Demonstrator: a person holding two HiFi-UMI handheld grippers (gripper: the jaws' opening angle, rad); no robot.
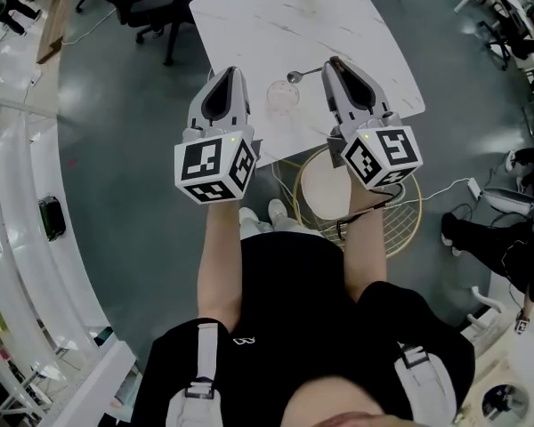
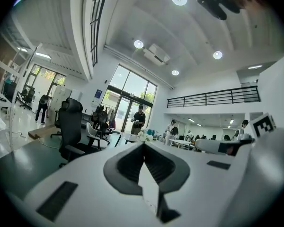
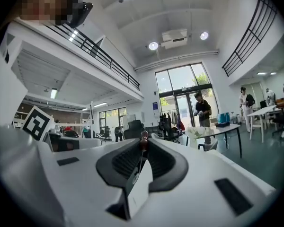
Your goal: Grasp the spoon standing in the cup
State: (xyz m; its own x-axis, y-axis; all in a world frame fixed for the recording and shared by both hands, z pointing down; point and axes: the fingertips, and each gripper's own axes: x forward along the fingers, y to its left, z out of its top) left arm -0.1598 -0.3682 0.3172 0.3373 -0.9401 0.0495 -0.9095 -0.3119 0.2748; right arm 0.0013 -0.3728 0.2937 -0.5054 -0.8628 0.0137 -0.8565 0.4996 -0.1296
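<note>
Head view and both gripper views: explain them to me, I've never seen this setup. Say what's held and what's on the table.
A person holds a two-jaw gripper in each hand; no robot arm. The head view looks down from a camera on the person's head, showing the left gripper and right gripper. The other two pictures come from a camera on each gripper, looking along its jaws. On the white table stands a clear cup. The right gripper is closed on the handle of a spoon, beside the cup. The left gripper is shut, empty.
</note>
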